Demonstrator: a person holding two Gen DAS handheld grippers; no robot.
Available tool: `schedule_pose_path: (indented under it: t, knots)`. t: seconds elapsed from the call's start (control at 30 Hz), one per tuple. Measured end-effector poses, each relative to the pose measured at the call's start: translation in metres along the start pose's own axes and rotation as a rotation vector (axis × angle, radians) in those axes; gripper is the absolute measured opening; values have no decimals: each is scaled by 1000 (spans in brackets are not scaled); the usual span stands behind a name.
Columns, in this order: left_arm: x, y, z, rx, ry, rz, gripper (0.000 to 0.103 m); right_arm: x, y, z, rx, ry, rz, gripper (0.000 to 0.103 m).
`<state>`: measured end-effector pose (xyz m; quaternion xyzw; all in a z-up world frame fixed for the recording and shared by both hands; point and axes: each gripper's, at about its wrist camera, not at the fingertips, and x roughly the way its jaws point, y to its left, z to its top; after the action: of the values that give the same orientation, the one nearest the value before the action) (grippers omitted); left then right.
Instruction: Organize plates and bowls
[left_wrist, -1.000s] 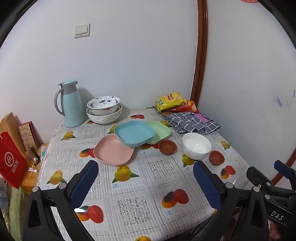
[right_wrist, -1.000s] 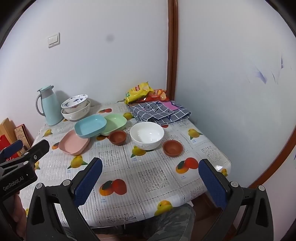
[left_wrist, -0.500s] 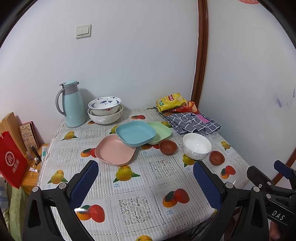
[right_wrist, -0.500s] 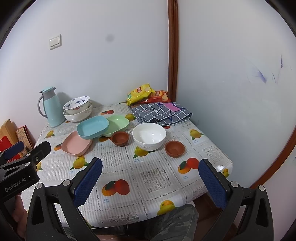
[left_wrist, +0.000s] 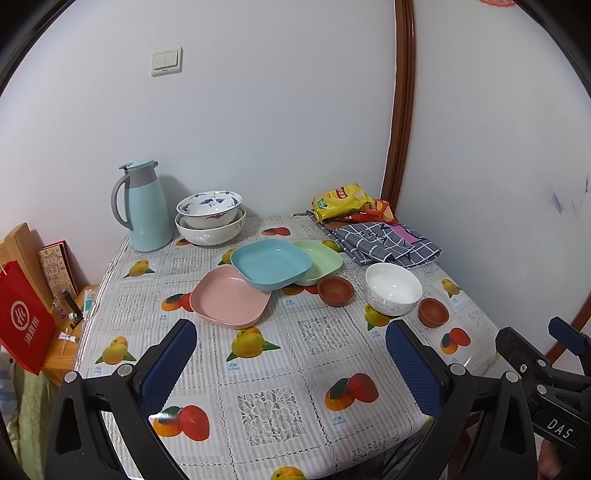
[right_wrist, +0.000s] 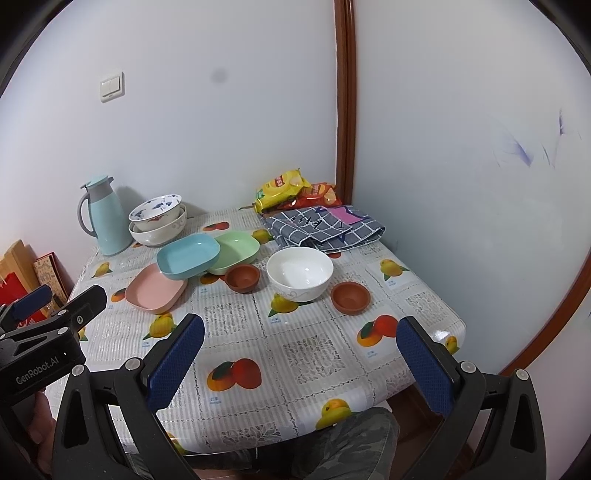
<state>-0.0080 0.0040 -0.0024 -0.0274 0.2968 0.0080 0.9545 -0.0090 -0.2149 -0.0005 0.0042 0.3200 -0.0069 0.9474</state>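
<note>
Both grippers, left gripper (left_wrist: 290, 350) and right gripper (right_wrist: 301, 350), hang spread wide and empty over the table's (right_wrist: 317, 354) near edge; nothing sorted yet. Blue plate (left_wrist: 271, 263) sits propped on pink plate (left_wrist: 229, 301) and green plate (left_wrist: 319, 260), white bowl (right_wrist: 300, 272) just right. Next likely: lift blue, nest plates.

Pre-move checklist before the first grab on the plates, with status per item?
1. Left claw open and holding nothing: ok.
2. Right claw open and holding nothing: ok.
3. Both claws clear of the dishes, back at the table's near edge: ok.
4. Blue plate lies on top, overlapping the pink plate and green plate, free to lift first: ok.
5. White bowl upright, with a brown cup on one side and another brown cup on the other: ok.
6. Plates clean and dry: cannot tell.
</note>
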Motion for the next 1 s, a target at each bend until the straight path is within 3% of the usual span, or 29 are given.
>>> schedule_pose_path:
  t: [1.0]
  knots:
    - [1,0,-3,2,10,1,103,-6,-3,-3,18,-16,14,103]
